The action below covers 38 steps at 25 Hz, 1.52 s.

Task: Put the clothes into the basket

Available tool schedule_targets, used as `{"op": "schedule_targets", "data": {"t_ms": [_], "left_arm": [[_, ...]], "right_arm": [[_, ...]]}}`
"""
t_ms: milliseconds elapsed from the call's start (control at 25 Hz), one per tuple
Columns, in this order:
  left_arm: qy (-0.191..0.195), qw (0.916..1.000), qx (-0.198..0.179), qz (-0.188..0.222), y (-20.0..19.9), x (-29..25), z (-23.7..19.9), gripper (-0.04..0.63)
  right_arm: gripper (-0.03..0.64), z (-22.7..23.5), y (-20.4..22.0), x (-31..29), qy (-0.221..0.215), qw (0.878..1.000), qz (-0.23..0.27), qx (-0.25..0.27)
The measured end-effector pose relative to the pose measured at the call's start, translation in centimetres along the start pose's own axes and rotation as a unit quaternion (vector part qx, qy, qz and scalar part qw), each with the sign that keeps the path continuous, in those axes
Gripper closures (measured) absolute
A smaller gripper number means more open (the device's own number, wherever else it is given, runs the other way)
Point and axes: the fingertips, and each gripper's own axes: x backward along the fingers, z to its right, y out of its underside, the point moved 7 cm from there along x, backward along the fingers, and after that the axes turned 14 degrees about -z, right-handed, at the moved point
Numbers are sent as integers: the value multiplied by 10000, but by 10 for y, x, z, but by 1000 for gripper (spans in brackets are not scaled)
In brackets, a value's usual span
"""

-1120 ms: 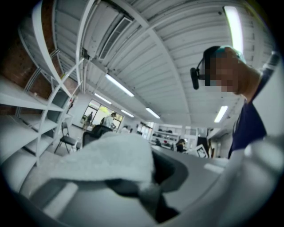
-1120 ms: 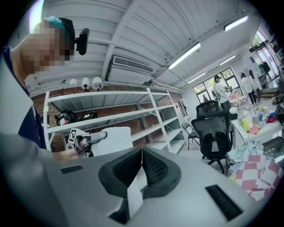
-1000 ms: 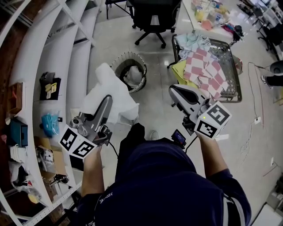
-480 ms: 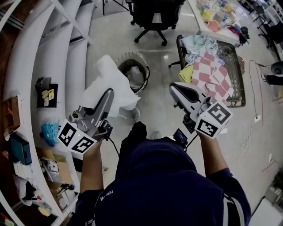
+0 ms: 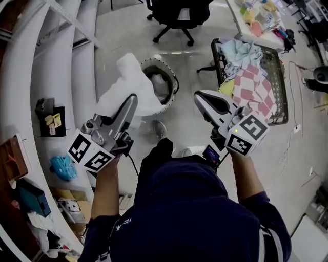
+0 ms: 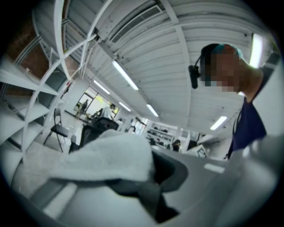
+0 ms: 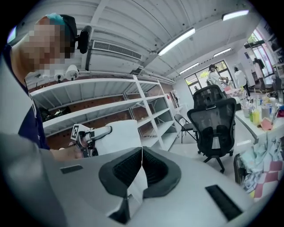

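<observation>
My left gripper (image 5: 131, 99) is shut on a white cloth (image 5: 128, 84). The cloth hangs from its tip and overlaps the left rim of a round mesh basket (image 5: 172, 80) on the floor, which holds something pale. In the left gripper view the white cloth (image 6: 100, 155) lies over the jaws of the left gripper (image 6: 153, 179) and hides most of them. My right gripper (image 5: 200, 98) is held level to the right of the basket. In the right gripper view the right gripper (image 7: 141, 165) has its dark pads pressed together with nothing between them.
A wire cart (image 5: 277, 82) at the right holds a pink checked cloth (image 5: 253, 84), a light blue one (image 5: 241, 51) and a yellow one. A black office chair (image 5: 177, 13) stands beyond the basket. White shelving (image 5: 31, 77) runs along the left. A cluttered table (image 5: 256, 10) is at top right.
The person has walked toward the round basket and cart, which now sit nearer. Both grippers moved forward, and the white cloth now overlaps the basket's rim.
</observation>
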Motion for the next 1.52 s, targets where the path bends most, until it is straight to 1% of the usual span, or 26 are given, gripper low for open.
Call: {"op": "schedule_targets", "data": {"t_ms": [360, 760, 1080, 1360, 1520], "left_arm": [[372, 9986, 318, -180, -3, -21, -85, 549], [502, 9955, 650, -478, 14, -51, -149, 549], [445, 9919, 946, -714, 44, -76, -181, 548], [251, 9853, 1315, -1064, 92, -97, -209, 548], [130, 9812, 1457, -1257, 116, -113, -222, 548]], "right_arm": [[609, 20, -20, -69, 248, 9992, -194, -262], [609, 42, -26, -116, 303, 9975, -359, -524], [609, 68, -13, -137, 240, 9951, -616, -737], [609, 92, 2, -153, 84, 9917, -905, -906], [609, 109, 11, -158, -4, 9894, -1065, -984]]}}
